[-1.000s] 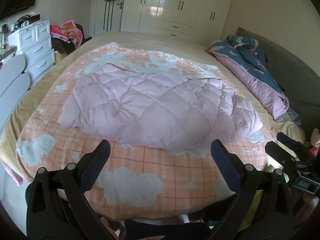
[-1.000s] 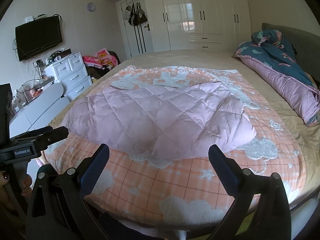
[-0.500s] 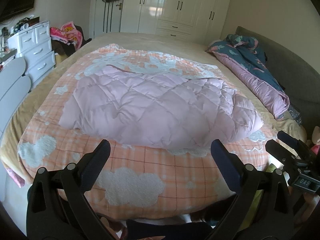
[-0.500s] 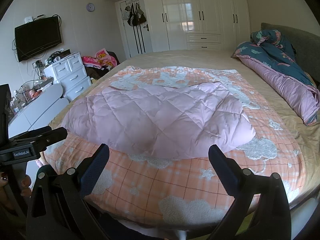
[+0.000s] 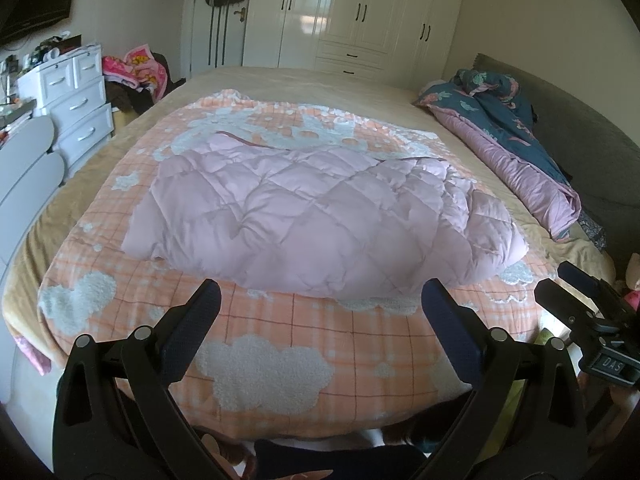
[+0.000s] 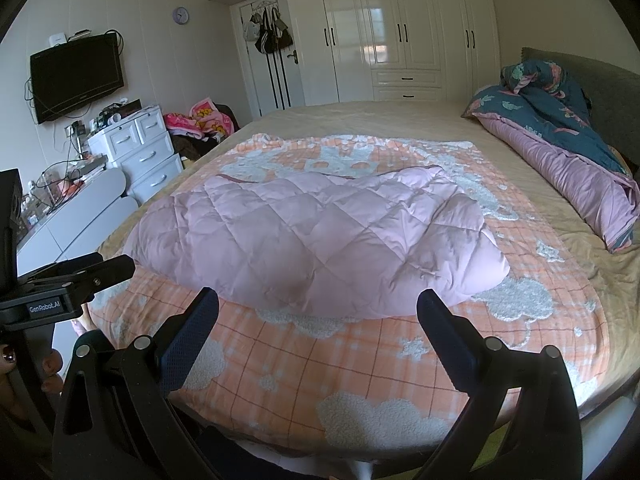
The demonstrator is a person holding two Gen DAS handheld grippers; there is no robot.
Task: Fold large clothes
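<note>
A pink quilted down garment (image 5: 320, 216) (image 6: 316, 236) lies folded over and puffy on an orange checked blanket with white clouds (image 5: 264, 364) (image 6: 360, 392), in the middle of the bed. My left gripper (image 5: 320, 300) hangs open above the blanket's near edge, short of the garment, with nothing between its fingers. Beside it on the right, my right gripper (image 6: 318, 308) is also open and empty, its fingers level with the garment's near hem. Each view shows the other gripper at its side edge: the right one (image 5: 592, 312) and the left one (image 6: 68, 280).
A rolled dark-blue and pink duvet (image 6: 568, 156) lies along the bed's right side by the grey headboard (image 5: 580, 128). White drawers (image 6: 140, 152) and a wall TV (image 6: 76, 76) stand left. White wardrobes (image 6: 400, 32) fill the far wall. A hand (image 6: 24, 364) holds the left gripper.
Both views have crept slightly forward and tilted a little; the garment looks marginally nearer. Both grippers stay open and the garment has not moved.
</note>
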